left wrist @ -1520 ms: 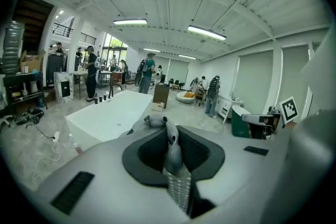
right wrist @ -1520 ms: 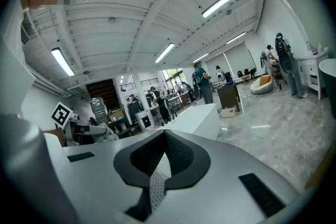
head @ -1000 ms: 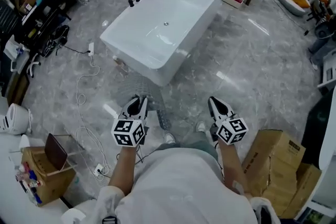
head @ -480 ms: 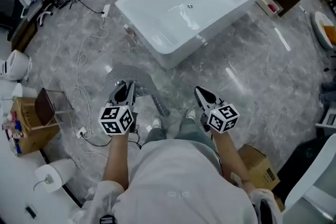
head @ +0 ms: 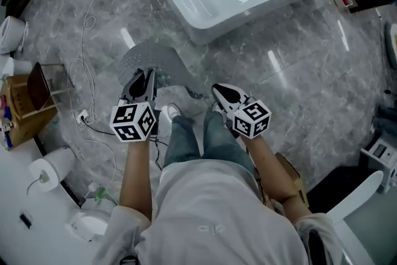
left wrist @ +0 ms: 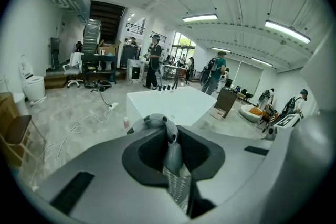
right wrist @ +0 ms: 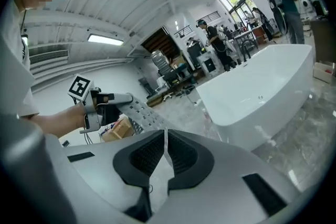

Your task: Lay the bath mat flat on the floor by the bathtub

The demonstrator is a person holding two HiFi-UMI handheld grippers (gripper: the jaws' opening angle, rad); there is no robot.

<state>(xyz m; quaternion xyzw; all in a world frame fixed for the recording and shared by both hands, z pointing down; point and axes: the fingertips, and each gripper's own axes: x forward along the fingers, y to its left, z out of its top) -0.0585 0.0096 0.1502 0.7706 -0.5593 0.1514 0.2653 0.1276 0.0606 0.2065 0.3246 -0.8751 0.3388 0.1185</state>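
**Stage shown: mat carried to the tub, not yet laid.**

1. Floor (head: 298, 90): grey marble. A bare stretch runs along the tub's near side, which is the target area.
2. Tub (head: 205, 25): white and freestanding, at the top of the head view. All places below are given relative to it.
3. Mat (head: 152, 59): grey and perforated, in front of the tub's near-left corner, between the tub and the person's feet. It is bunched and curved, not flat. One edge is gathered in the left gripper and the rest trails toward the tub. Whether the far edge touches the floor cannot be told.
4. Left gripper (head: 144, 79): on the side away from the tub, jaws narrow and clamped on a fold of the mat. The left gripper view shows the fold pinched between the pads.
5. Right gripper (head: 218, 91): beside the left gripper and equally far from the tub, jaws together with nothing between them. The mat passes behind them, ungripped.

Judgement: the step in hand is lowering the mat into place with 1 grip. The next move probably calls for the right gripper to open and take a 2nd edge or corner. Both grippers would then draw the mat taut, parallel to the tub's near wall, and set it down without folds.
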